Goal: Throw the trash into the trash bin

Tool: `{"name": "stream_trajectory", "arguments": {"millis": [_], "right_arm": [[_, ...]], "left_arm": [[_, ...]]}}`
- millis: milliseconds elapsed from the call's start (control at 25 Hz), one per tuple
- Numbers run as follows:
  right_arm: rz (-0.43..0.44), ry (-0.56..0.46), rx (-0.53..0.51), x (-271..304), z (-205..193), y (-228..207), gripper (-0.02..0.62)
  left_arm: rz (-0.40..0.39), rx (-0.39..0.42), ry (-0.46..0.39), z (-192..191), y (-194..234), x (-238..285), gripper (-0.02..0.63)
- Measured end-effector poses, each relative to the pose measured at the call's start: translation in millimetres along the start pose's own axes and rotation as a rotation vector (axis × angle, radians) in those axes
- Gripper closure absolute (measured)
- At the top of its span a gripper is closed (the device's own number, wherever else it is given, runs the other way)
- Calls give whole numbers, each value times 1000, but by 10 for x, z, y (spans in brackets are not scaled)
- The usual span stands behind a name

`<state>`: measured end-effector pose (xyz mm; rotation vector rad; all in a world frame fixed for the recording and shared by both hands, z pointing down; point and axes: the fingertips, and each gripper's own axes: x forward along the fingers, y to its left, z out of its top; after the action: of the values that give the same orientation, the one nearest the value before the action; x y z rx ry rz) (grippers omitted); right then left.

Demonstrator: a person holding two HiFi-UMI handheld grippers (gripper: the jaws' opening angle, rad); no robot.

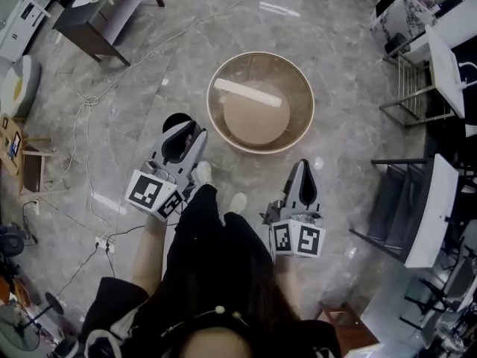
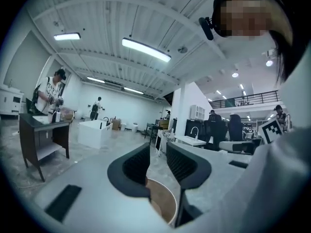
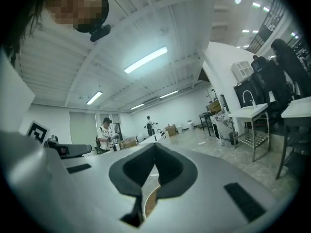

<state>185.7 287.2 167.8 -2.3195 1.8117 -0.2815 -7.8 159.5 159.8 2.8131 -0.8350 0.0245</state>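
Observation:
A round tan trash bin (image 1: 260, 101) stands on the grey marble floor ahead of me, with a long white strip of trash (image 1: 247, 92) lying inside it. My left gripper (image 1: 186, 129) hovers just left of the bin's near rim, open, with nothing between its fingers. My right gripper (image 1: 302, 165) hangs short of the bin's near right rim, shut and empty. In the left gripper view the jaws (image 2: 156, 161) point level across the room, with the bin's rim (image 2: 163, 203) below them. The right gripper view shows shut jaws (image 3: 154, 164) above a sliver of the bin (image 3: 150, 200).
My shoes (image 1: 203, 173) stand between the grippers. A dark table (image 1: 104, 10) is at the far left, and cables and a power strip (image 1: 104, 242) lie on the floor at left. Wire racks and white tables (image 1: 436, 66) line the right side. Other people work in the distance.

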Motion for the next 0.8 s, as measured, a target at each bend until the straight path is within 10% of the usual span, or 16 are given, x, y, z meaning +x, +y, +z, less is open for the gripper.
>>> {"name": "stream_trajectory", "arguments": {"millis": [400,800], "right_arm": [[-77,-129,-23,-399,522,-91,592],[-60,-112,-96,-366,504,205,594]], "left_arm": [[24,164,-123,402,-273,-73,534],[24,150,-142,449,-226,-189,554]]}}
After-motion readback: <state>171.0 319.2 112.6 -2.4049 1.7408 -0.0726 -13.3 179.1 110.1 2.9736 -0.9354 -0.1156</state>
